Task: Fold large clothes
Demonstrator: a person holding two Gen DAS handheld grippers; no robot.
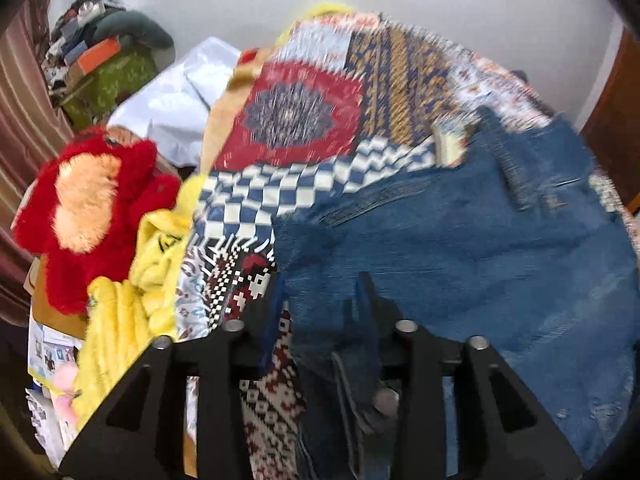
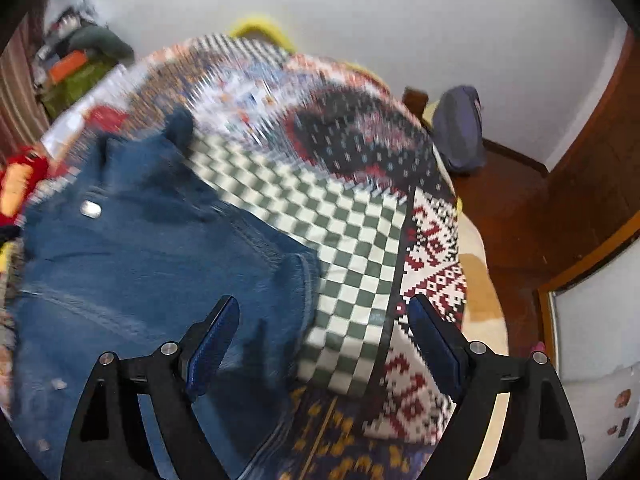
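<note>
- Denim, mid-blue and blurred by motion, fills much of both views: the jeans (image 1: 460,232) lie on the patchwork bedspread (image 1: 304,120), which serves as the landmark here.
- Left of the bedspread in the left wrist view sits a red plush toy (image 1: 92,208), with a yellow fuzzy blanket (image 1: 120,320) just below it and touching the bedspread's left edge.
- Beyond the bedspread's far left corner a white sheet (image 1: 176,96) lies crumpled, and past that a heap of clutter (image 1: 100,52) stands against the wall.
- The left gripper (image 1: 320,320) sits at the bedspread's near edge, its fingers drawn close together and pinching a fold of the jeans; denim bunches up between them and hangs down toward the camera.
- In the right wrist view the jeans (image 2: 140,260) cover the left part of the bedspread (image 2: 360,240), one edge reaching onto its green-and-white checkered patch.
- The right gripper (image 2: 324,344) hovers over the bedspread's near edge with its fingers spread wide and nothing between them; the left blue pad (image 2: 212,352) is above the denim, the right one above the red-and-white patterned strip.
- Right of the bedspread, on the wooden floor (image 2: 520,220), a dark grey bag (image 2: 460,128) rests against the white wall.
</note>
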